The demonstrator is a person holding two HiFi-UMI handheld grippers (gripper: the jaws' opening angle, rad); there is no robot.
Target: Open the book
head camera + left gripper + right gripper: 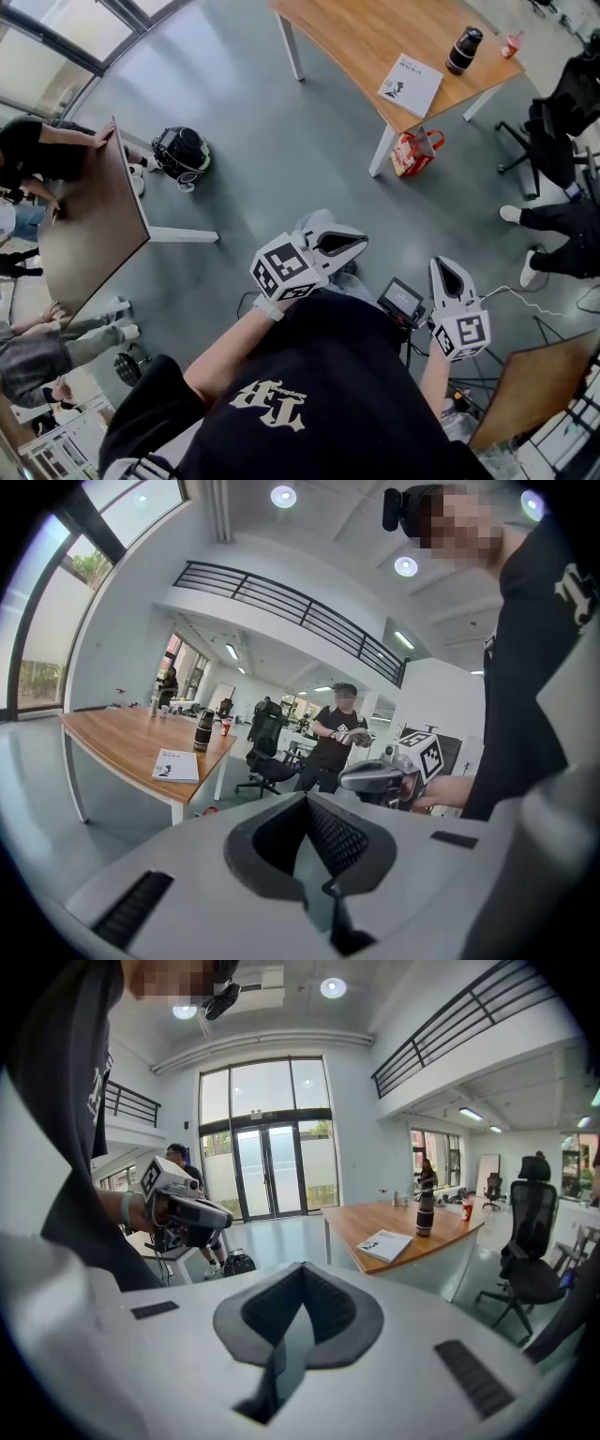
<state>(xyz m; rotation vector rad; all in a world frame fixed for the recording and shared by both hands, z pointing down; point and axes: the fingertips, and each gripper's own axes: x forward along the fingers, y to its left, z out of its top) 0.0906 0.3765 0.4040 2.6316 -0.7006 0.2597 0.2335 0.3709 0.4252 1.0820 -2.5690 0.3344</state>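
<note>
1. The thin white book with a dark drawing on its cover (410, 84) is lying flat and closed on the light brown wooden surface (356, 37), close to its near corner.
2. In the head view the book is sitting at about 1 o'clock from the person, well apart from both tools.
3. A dark cylindrical flask (463, 50) is standing upright at about 2 o'clock from the book, near it but not touching it. A small red cup (513, 44) is standing at 3 o'clock from the flask.
4. A red bag (415, 152) is resting on the grey floor (262, 141), at 6 o'clock from the book.
5. The white left hand-held gripper (354, 242) is pointing toward 3 o'clock in the head view. Its jaws are pressing together with nothing between them.
6. The white right hand-held gripper (446, 274) is pointing toward 12 o'clock. Its jaws are also resting together and are carrying nothing.
7. I am judging that the task is not yet begun: the cover is not lifted and no tool is near the book.
8. Everything is remaining to do: reaching the surface, catching the edge of the cover and turning it over.
</note>
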